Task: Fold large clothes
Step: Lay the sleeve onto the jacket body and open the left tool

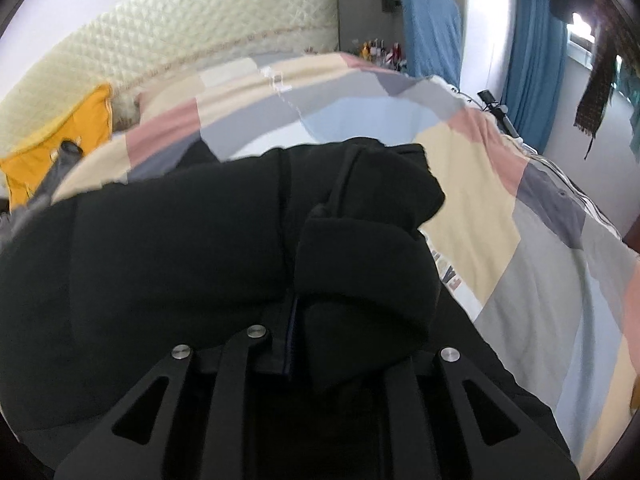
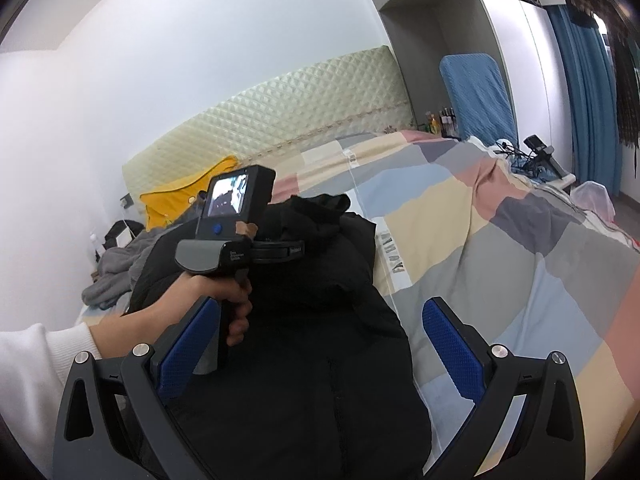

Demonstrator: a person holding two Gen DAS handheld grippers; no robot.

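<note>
- Bedroom; bed under a patchwork quilt of pastel blocks [image 2: 500, 240], cream quilted headboard [image 2: 280, 120] upper left.
- Bulky black padded jacket [image 2: 312, 320] lies bunched at centre frame; a sleeve doubled over the body. Judged partly folded, not yet flat or compact.
- Left gripper [image 1: 294, 364]: tips buried in black cloth; grip unreadable.
- Right gripper [image 2: 320, 360]: blue pads spread, empty, above the jacket.
- Jacket's lower end cut off.

A bed [image 2: 500, 248] with a patchwork quilt fills the room — cream quilted headboard [image 2: 280, 120] at 11 o'clock, white wall [image 2: 160, 60] above, blue curtains [image 2: 588, 92] at 2 o'clock — daylight beyond.
</note>
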